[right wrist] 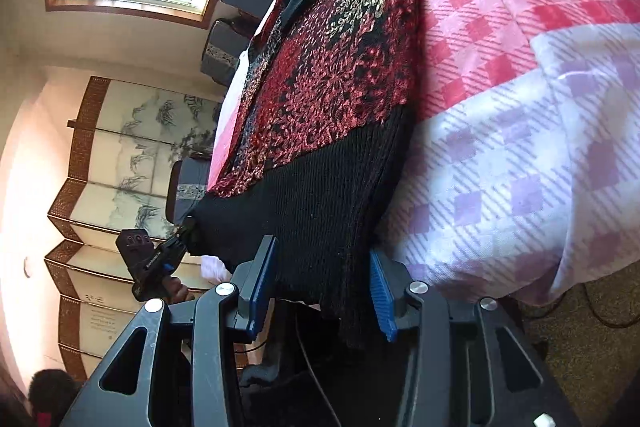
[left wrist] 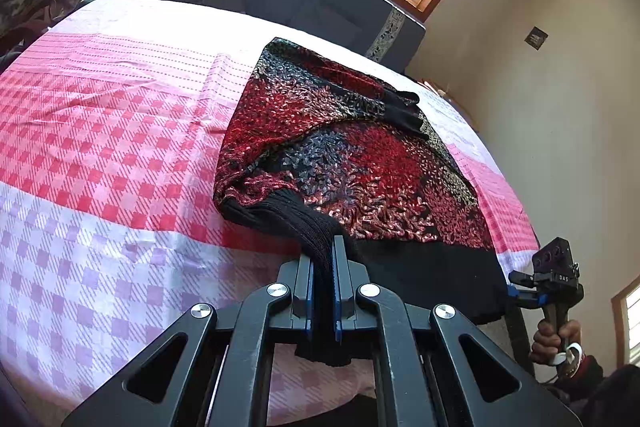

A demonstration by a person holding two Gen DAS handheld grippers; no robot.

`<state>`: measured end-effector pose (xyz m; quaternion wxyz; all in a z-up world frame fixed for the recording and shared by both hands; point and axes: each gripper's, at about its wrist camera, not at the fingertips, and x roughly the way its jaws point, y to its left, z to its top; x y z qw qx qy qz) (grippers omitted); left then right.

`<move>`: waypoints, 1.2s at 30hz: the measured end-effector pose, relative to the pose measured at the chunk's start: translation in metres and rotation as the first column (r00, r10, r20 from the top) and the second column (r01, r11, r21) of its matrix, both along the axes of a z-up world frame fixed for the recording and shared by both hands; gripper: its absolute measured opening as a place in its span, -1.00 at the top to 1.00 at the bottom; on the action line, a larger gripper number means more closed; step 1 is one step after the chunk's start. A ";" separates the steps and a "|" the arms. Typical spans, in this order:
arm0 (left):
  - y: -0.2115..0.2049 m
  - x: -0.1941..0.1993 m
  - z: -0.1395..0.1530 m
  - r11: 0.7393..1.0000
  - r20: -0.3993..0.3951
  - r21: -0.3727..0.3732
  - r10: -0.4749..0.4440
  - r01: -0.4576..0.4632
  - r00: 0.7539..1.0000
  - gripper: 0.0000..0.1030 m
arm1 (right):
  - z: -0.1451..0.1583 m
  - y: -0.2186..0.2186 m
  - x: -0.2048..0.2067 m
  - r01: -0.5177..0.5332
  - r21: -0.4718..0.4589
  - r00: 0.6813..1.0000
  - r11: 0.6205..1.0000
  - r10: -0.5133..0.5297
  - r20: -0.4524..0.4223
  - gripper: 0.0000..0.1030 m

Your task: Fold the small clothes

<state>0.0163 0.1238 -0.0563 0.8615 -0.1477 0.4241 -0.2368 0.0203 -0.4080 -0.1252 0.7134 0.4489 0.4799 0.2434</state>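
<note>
Two grippers are engaged on one garment. The left gripper (left wrist: 323, 281) is closed on a bunched black ribbed part of the sweater (left wrist: 340, 155), a cuff or hem corner; which, cannot be told. The cloth passes between its pads and hangs out behind them. The right gripper (right wrist: 322, 291) stands with its jaws wide apart, the black ribbed hem draped through the gap; no pad (right wrist: 382, 293) is seen pressing the knit, so it does not hold it.

Location: the sweater lies spread on the checked cloth (left wrist: 120, 147) of the worktop, directly ahead of the left gripper, its black hem at the near edge and partly overhanging.

Step in hand, as judged: taking hold of the near edge for a fold. The fold itself is not yet made.

Next move, as judged: the right gripper needs to close on the hem before any lift; then both should rise together and carry the edge forward, away from themselves. Lifting on one grip alone risks dragging the garment askew.

View differences: the left wrist view shows the full spread of the garment and the right gripper at the far hem corner. Only the right wrist view shows the open jaws, the hem hanging below the worktop edge, and a folding screen (right wrist: 120, 155) beyond.
</note>
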 end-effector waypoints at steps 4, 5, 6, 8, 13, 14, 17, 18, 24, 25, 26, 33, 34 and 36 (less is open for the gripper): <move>0.001 -0.001 -0.001 1.000 -0.002 0.010 -0.001 0.001 1.000 0.87 | -0.004 -0.001 0.001 0.030 0.011 1.000 1.000 -0.030 0.005 0.34; 0.001 -0.001 -0.002 1.000 -0.006 0.010 -0.001 0.001 1.000 0.87 | -0.002 0.001 -0.001 0.028 -0.023 1.000 0.999 -0.028 0.004 0.39; 0.001 -0.001 -0.002 1.000 -0.009 0.006 0.000 0.000 1.000 0.87 | 0.000 0.003 -0.001 0.029 -0.063 1.000 0.998 -0.029 -0.001 0.53; 0.002 -0.001 -0.003 1.000 -0.010 -0.004 0.001 -0.001 1.000 0.87 | 0.000 0.005 0.000 0.026 -0.119 0.999 0.993 -0.028 -0.017 0.85; 0.002 -0.004 0.002 1.000 0.018 -0.027 -0.010 0.011 1.000 0.87 | 0.003 -0.003 -0.002 0.056 -0.052 0.998 0.997 -0.055 0.025 0.88; 0.002 -0.004 0.003 0.999 0.019 -0.035 -0.016 0.017 1.000 0.87 | 0.007 -0.007 -0.001 0.065 -0.021 0.997 0.998 -0.064 0.047 0.88; 0.000 -0.003 0.010 0.999 0.031 -0.051 -0.018 0.020 0.999 0.87 | 0.023 -0.011 0.006 0.062 0.003 0.994 0.998 -0.062 0.090 0.88; 0.000 -0.002 0.013 0.998 0.034 -0.058 -0.015 0.017 0.999 0.87 | 0.028 -0.011 0.008 0.061 0.010 0.993 0.998 -0.062 0.104 0.88; -0.006 0.003 0.032 1.000 0.104 -0.013 -0.001 0.002 0.995 0.87 | 0.055 -0.020 0.031 0.075 0.067 0.979 0.995 -0.087 0.182 0.87; -0.009 0.003 0.035 1.000 0.119 0.004 0.000 0.000 0.993 0.87 | 0.060 -0.022 0.035 0.077 0.074 0.977 0.994 -0.091 0.194 0.87; -0.012 0.005 0.038 1.000 0.132 0.023 0.000 -0.003 0.991 0.87 | 0.065 -0.026 0.039 0.080 0.069 0.974 0.994 -0.093 0.208 0.87; -0.025 0.012 0.047 0.999 0.162 0.045 -0.019 0.012 0.987 0.87 | 0.091 -0.028 0.057 0.081 -0.076 0.969 0.994 -0.061 0.241 0.86; -0.025 0.012 0.046 0.999 0.165 0.046 -0.021 0.014 0.986 0.87 | 0.087 -0.027 0.054 0.065 -0.077 0.975 0.995 -0.047 0.216 0.76; -0.024 0.009 0.045 0.999 0.160 0.041 -0.021 0.015 0.987 0.87 | 0.074 -0.028 0.044 0.057 -0.086 0.984 0.995 -0.042 0.171 0.75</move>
